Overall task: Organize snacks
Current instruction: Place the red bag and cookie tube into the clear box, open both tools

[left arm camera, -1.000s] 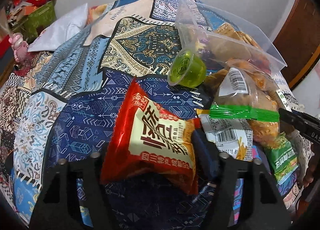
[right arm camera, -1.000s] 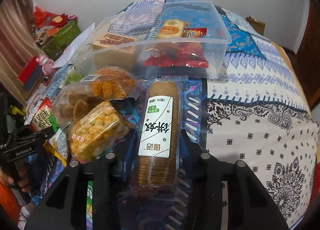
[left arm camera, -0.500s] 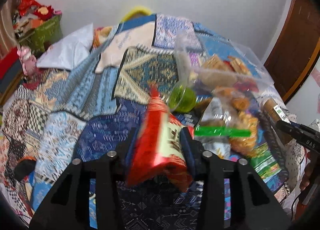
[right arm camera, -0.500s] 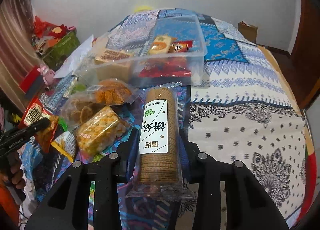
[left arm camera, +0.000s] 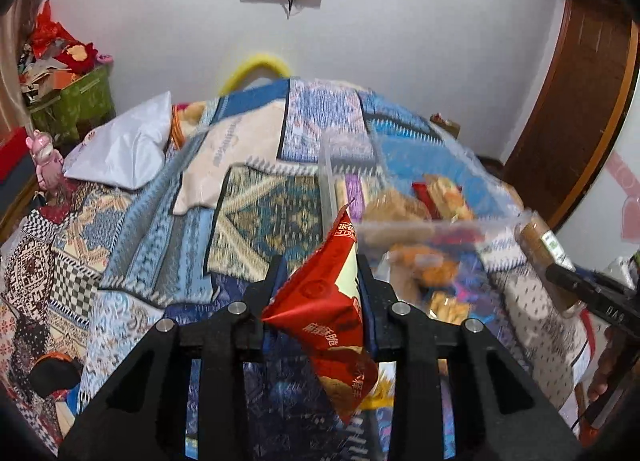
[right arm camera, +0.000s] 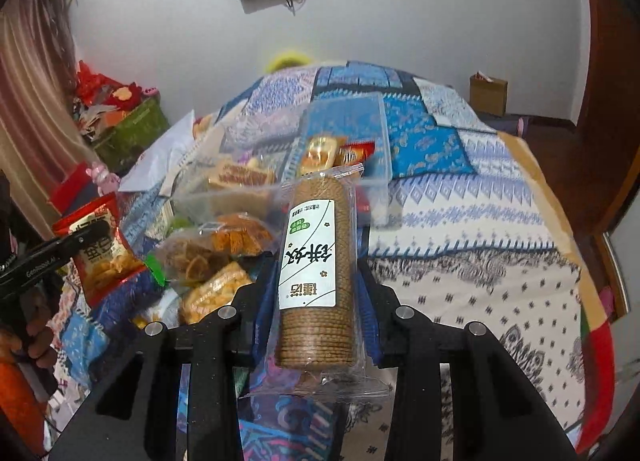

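Note:
My left gripper (left arm camera: 320, 281) is shut on a red snack bag (left arm camera: 324, 301), which hangs tilted above the quilt with the pads pressed on both its sides. The same bag (right arm camera: 100, 249) shows at the left of the right wrist view. A clear sleeve of round brown biscuits (right arm camera: 316, 261) stands lengthwise in my right gripper (right arm camera: 316, 273), which is shut on it and holds it off the bed. Ahead lies a clear plastic bin (right arm camera: 378, 181) with several snacks inside. Loose bags of fried snacks (right arm camera: 224, 237) lie in front of it.
A patterned quilt (right arm camera: 460, 221) covers the bed. A white pillow (left arm camera: 124, 149) and a green box (left arm camera: 76, 101) are at the far left. A wooden door (left arm camera: 580, 121) stands to the right, and a cardboard box (right arm camera: 488, 95) sits beyond the bed.
The left gripper closed on the red bag and lifted it off the quilt. The right gripper rose with the biscuit sleeve. Both views now look higher, toward the wall.

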Demonstrator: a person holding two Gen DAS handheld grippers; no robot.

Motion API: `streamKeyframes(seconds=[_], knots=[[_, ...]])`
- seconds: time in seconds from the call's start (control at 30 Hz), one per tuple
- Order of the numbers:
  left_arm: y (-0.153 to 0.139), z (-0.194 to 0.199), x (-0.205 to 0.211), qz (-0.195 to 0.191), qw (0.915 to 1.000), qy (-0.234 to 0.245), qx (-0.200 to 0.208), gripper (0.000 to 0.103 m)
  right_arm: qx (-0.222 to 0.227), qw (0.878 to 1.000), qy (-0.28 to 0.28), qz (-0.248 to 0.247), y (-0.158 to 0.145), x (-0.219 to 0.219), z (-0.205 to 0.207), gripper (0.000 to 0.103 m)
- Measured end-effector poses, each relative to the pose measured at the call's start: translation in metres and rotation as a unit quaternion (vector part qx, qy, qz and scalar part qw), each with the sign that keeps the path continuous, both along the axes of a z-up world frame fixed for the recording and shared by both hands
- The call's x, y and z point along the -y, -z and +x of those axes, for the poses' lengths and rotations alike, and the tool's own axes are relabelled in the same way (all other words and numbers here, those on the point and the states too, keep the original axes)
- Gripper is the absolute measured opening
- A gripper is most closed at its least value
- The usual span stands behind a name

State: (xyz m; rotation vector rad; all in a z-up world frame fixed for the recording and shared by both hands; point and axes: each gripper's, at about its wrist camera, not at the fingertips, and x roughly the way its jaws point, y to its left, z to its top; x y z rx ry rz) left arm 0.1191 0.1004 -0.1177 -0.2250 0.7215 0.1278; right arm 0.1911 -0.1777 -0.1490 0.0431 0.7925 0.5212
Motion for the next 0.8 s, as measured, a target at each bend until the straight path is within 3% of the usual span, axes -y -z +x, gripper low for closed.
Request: streamKeyframes(seconds=[0.37,0.8], knots=[[-0.039,0.046,0.006,0.016,0.9986,0.012,0.049,0.033,0.032,0.999,0.001,0.019,-0.020,-0.012,0.031,0.034],[-0.007,0.129,0.002,0.022,0.9996,0.004,0.018,0.033,0.026,0.999,-0.026,0.030,-0.015,-0.057,0.083,0.034]])
